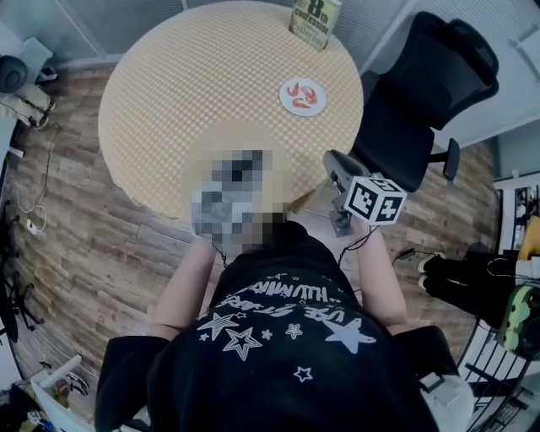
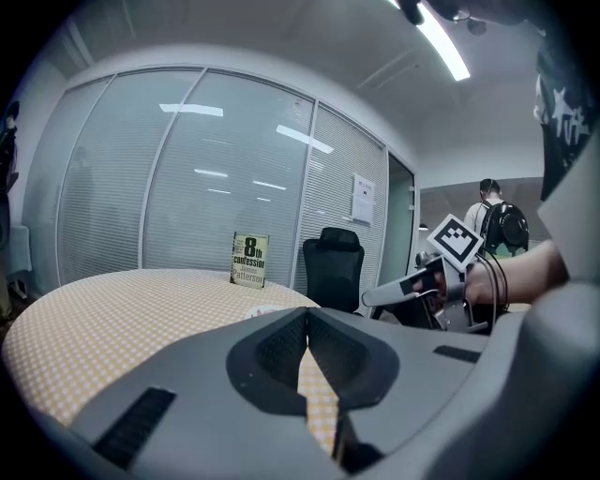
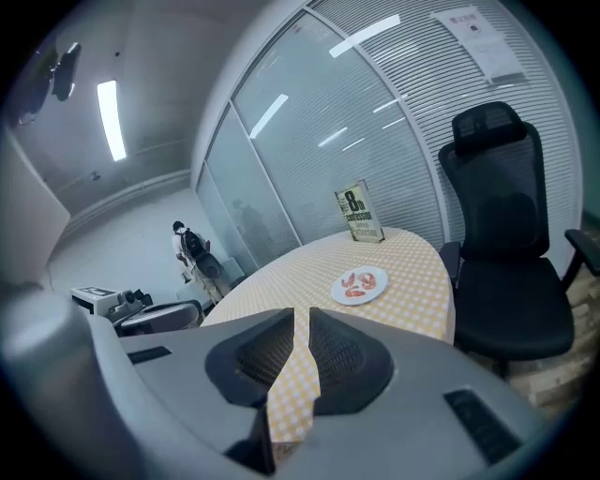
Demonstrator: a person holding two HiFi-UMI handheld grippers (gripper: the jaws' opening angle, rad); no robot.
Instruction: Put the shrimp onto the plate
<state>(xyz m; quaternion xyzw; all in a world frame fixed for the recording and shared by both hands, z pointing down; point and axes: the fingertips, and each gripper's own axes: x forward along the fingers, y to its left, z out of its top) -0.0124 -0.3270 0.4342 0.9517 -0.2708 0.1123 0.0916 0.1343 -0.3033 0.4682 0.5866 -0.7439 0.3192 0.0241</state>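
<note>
Both bare forearms reach forward from the black star-printed shirt [image 1: 278, 337] toward the near edge of the round table [image 1: 194, 93]. The right hand [image 2: 489, 281] holds the right gripper [image 1: 336, 169] just off the table's near right edge, marker cube [image 1: 375, 199] on top, its jaws pointing toward the table. The left forearm [image 1: 181, 283] runs up under a blurred patch, so the head view does not show the left gripper [image 2: 306, 315]. Its own view does: the jaws meet at the tips with nothing between them, only yellow checked cloth [image 2: 319, 398] in the wedge below. The right gripper's jaws stand all but together, a thin slit between them, and they are empty. The shrimp [image 1: 304, 97] lie on the white plate [image 1: 286, 91] near the table's far right edge, well apart from both grippers. A book [image 1: 314, 21] stands upright at the far edge, and a black office chair [image 1: 422, 93] sits beside the right edge. Only the gripper views show a person with a backpack [image 2: 492, 220] standing beyond the table
</note>
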